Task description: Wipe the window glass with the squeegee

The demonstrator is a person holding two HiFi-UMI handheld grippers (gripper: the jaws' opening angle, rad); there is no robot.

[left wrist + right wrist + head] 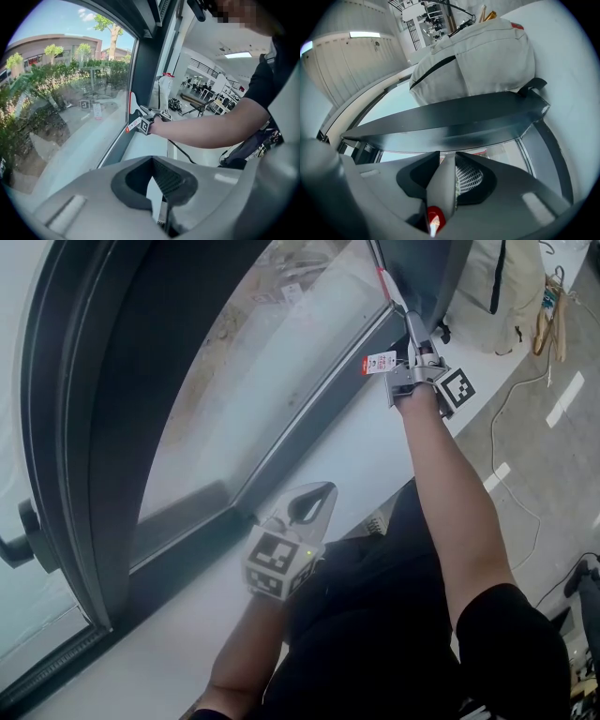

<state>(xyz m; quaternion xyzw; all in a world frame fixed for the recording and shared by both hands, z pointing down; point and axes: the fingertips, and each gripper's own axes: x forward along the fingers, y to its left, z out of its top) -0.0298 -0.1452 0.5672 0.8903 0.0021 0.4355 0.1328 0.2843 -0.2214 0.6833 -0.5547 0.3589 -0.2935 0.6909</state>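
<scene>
The window glass (pixel 262 362) (pixel 70 117) slants across the upper left in a dark frame (pixel 309 418). At its far corner my right gripper (pixel 417 357) (pixel 149 123) is shut on the squeegee's grey handle (pixel 443 187), with a red-and-white tag (pixel 382 362) hanging beside it. The squeegee (pixel 394 296) (pixel 132 105) reaches up along the frame edge. In the right gripper view a dark bar (pixel 440 122), apparently its blade head, crosses just past the jaws. My left gripper (pixel 323 491) (pixel 157 206) hovers over the white sill (pixel 375 456), shut and empty, well short of the squeegee.
A white bag (pixel 497 277) (pixel 478 56) stands beyond the window corner, with hangers (pixel 553 306) beside it. A cable (pixel 525 512) trails over the floor at right. A dark door handle (pixel 14 540) sticks out at far left.
</scene>
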